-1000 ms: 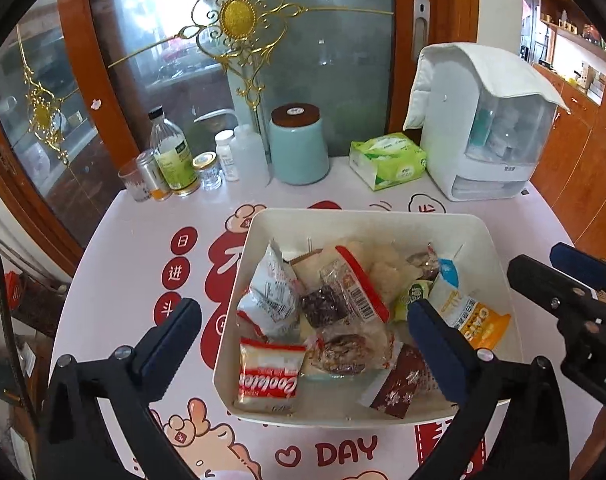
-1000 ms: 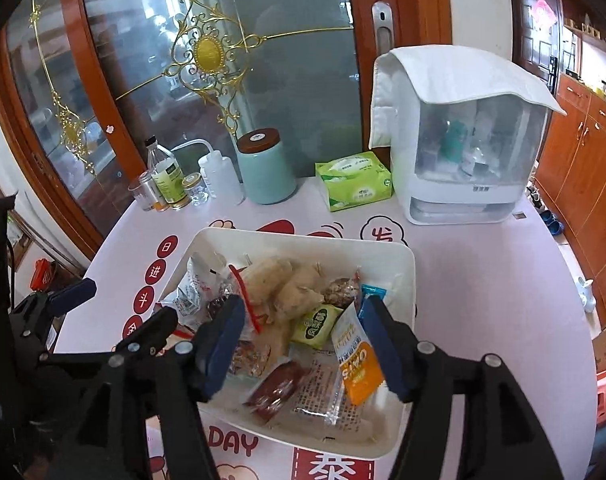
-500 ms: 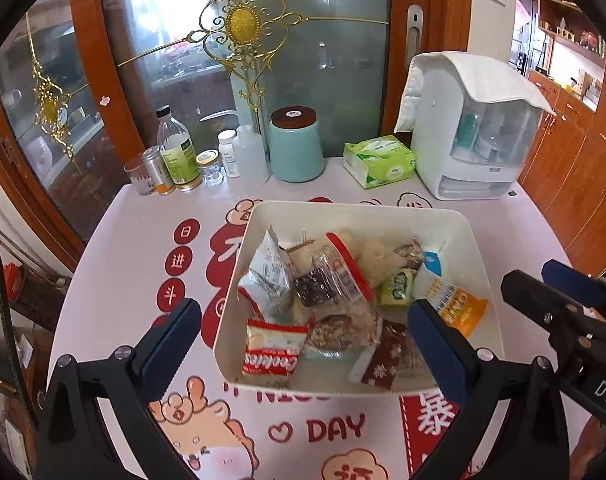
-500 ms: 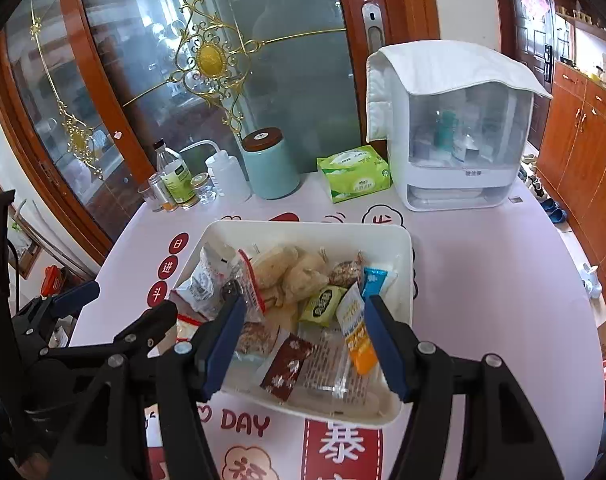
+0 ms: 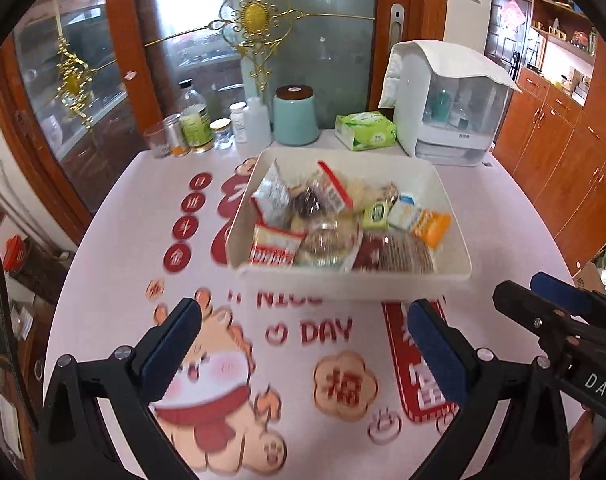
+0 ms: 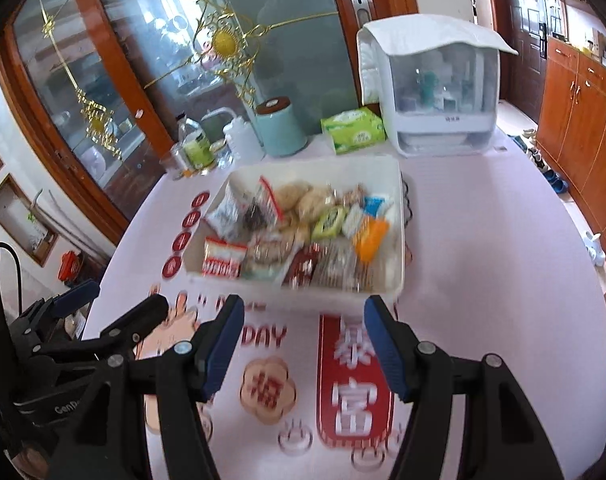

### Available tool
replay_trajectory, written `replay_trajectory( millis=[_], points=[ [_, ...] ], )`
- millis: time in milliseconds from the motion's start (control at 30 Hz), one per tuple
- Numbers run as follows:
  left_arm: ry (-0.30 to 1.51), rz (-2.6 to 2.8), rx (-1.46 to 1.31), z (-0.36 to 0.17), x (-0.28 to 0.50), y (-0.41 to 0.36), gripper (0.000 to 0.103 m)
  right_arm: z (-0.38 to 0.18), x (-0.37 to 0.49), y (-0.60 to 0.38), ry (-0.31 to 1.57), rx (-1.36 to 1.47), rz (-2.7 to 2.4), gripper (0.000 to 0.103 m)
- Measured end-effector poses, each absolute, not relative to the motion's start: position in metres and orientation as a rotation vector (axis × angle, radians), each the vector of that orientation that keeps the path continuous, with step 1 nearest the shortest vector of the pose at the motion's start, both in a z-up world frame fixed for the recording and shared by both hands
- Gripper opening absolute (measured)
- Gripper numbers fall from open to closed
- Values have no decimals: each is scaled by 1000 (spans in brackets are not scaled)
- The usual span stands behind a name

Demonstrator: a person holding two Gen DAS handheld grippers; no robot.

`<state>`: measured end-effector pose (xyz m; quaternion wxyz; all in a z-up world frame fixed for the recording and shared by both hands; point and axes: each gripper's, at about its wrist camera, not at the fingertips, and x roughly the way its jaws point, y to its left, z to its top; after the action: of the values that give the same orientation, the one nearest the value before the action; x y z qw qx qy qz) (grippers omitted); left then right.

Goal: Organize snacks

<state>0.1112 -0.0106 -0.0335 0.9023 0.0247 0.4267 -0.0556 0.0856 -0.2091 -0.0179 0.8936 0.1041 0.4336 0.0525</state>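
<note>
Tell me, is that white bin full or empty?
Full: the white bin holds a heap of snack packets covering its floor.

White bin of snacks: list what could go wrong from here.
1. The white bin is heaped; the orange packet lies near the right wall, so a careless pick might flick it out.
2. Both views are motion-blurred, so a grab now with the left tongs or right tongs, both open and empty, could miss.
3. Bottles stand close behind the bin; pushing it could knock them over.

A home dining area: ornate glass doors upper centre, wooden cabinets far right, a cartoon-print tablecloth below.
</note>
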Motion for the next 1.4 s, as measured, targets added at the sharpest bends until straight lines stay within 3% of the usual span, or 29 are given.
replay_trajectory(
  millis=[533, 1400],
  points=[
    [897, -102, 60, -11, -1, -5, 102, -6, -24, -207, 937, 246, 113, 67],
    [881, -54, 62, -5, -18, -11, 102, 4, -47, -203, 900, 212, 126, 68]
  ],
)
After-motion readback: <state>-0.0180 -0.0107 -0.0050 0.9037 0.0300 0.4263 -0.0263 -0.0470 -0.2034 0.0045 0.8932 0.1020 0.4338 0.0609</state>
